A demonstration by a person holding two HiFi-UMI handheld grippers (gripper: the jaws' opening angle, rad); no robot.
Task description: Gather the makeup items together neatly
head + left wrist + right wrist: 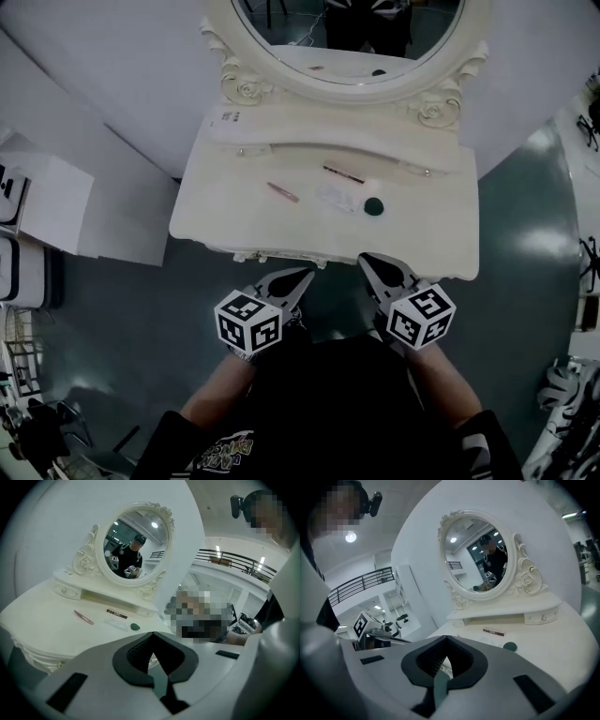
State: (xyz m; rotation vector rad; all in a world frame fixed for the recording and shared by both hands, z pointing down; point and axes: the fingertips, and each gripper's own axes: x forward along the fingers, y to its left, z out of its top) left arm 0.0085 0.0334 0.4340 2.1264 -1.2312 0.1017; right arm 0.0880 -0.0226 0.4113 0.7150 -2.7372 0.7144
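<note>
Several makeup items lie on the white vanity top. A pink pen-like stick is at the left, a dark slim stick is further back, and a clear tube lies beside a dark green round piece. My left gripper and right gripper hover side by side just in front of the vanity's near edge, both shut and empty. The left gripper view shows the pink stick, dark stick, tube and green piece beyond the left gripper. The right gripper faces the dark stick and green piece.
An oval mirror in an ornate frame stands at the back of the vanity, above a low shelf with small drawers. White boxes sit on the floor to the left. The wall curves close behind the vanity.
</note>
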